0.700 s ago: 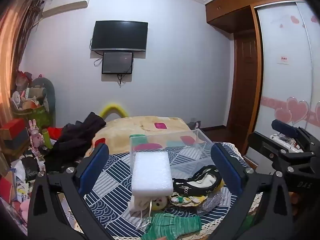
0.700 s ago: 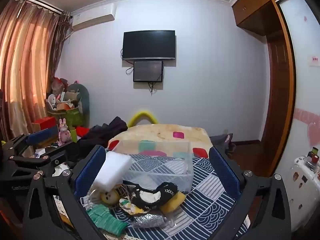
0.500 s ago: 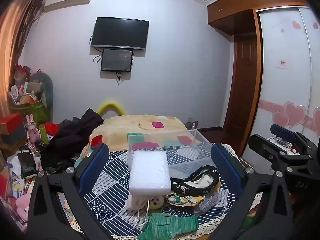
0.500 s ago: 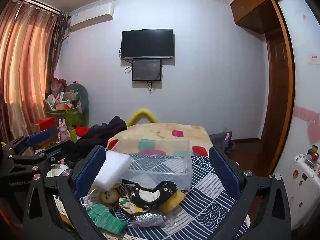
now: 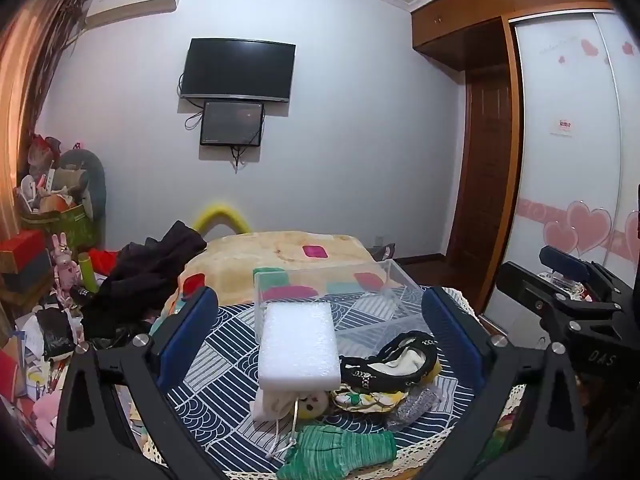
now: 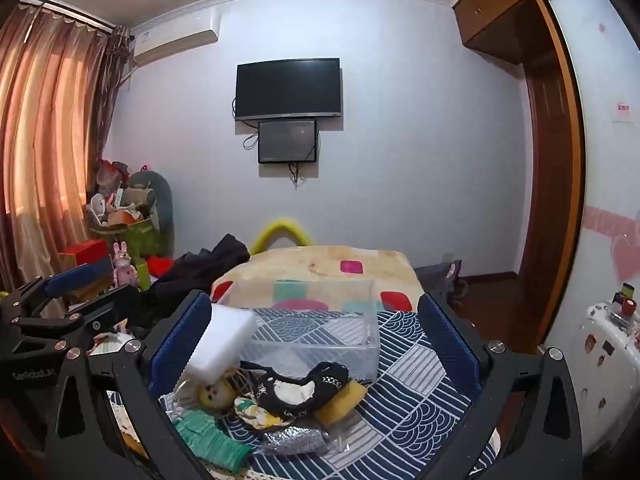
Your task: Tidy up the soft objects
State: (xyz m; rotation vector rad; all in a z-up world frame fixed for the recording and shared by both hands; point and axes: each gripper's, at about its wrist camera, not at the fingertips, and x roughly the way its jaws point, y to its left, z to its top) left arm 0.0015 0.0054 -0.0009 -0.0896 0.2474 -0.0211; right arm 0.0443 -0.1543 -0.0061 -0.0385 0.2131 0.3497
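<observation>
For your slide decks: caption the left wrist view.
Open left gripper facing white foam block, soft items and clear plastic box.

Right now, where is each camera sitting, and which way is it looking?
Left wrist: on the left gripper, facing the table and TV wall; its own blue fingers show, with the right gripper at the right edge.
Right wrist: on the right gripper, facing the same way; the left gripper shows at the left edge.
Shared: white foam block, clear box, green knit.
</observation>
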